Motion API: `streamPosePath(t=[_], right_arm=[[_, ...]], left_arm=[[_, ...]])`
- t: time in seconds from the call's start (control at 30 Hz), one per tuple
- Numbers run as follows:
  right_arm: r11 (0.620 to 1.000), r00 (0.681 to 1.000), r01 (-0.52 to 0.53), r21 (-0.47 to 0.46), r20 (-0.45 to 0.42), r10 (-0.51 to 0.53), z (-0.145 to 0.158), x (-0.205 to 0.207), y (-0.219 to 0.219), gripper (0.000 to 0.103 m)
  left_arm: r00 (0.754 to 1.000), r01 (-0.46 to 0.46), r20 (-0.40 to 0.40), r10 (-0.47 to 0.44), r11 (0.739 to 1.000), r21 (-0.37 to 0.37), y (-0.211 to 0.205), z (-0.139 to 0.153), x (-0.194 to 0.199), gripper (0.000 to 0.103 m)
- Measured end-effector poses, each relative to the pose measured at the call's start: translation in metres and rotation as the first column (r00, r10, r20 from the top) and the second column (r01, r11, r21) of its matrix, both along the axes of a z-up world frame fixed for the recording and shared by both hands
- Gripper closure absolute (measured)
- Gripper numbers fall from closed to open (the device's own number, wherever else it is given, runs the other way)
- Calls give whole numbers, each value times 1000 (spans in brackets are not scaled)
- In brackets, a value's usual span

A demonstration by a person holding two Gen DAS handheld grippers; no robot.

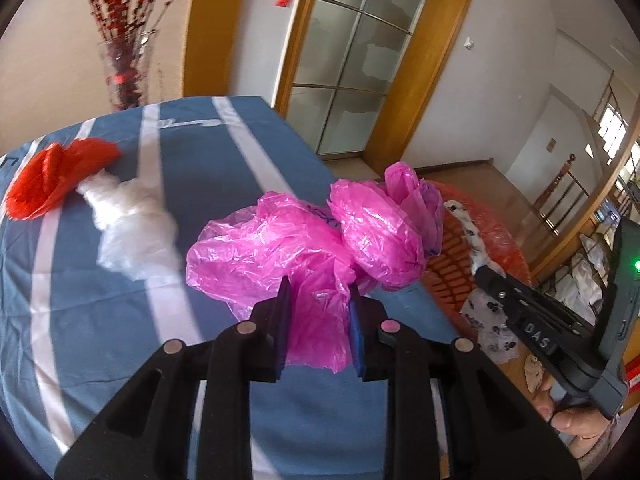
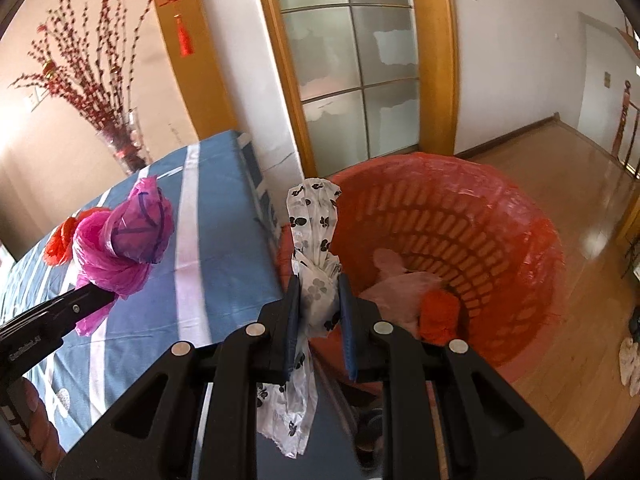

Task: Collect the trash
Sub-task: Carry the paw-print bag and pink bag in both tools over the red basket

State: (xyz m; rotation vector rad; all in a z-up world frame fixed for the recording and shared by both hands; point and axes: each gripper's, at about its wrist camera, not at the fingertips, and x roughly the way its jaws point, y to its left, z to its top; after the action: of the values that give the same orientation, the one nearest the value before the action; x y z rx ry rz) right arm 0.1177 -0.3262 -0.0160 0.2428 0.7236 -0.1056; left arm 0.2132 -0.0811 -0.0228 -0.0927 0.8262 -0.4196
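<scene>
My left gripper (image 1: 320, 292) is shut on a crumpled pink plastic bag (image 1: 304, 240) and holds it above the blue striped tablecloth (image 1: 120, 340). The pink bag also shows in the right wrist view (image 2: 128, 240). My right gripper (image 2: 318, 292) is shut on a white plastic bag with black flower prints (image 2: 316, 240), held at the near rim of the red mesh basket (image 2: 500, 240). The basket holds a pale pink bag (image 2: 400, 284) and a red bag (image 2: 438, 314). A red bag (image 1: 52, 176) and a white bag (image 1: 132, 232) lie on the table.
A glass vase with red berry branches (image 1: 124, 68) stands at the table's far edge. A wooden-framed glass door (image 2: 352, 80) is behind the basket. Wooden floor (image 2: 580, 200) lies to the right. The right gripper's body (image 1: 560, 320) shows beside the basket (image 1: 460, 248).
</scene>
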Motion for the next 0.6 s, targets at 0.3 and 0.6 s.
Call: streamPosePath(t=[0.3,0.6], right_arm=[[998,998,62,8,8,-62,0,-8,-26,84],[993,992,119,11,36,-119,9,-13,-52,84]], left_arm=[[998,59,18,-59,998,-25,-37,14,6,78],[995,96,-19,-97,994,-47,-68,11,18,78]])
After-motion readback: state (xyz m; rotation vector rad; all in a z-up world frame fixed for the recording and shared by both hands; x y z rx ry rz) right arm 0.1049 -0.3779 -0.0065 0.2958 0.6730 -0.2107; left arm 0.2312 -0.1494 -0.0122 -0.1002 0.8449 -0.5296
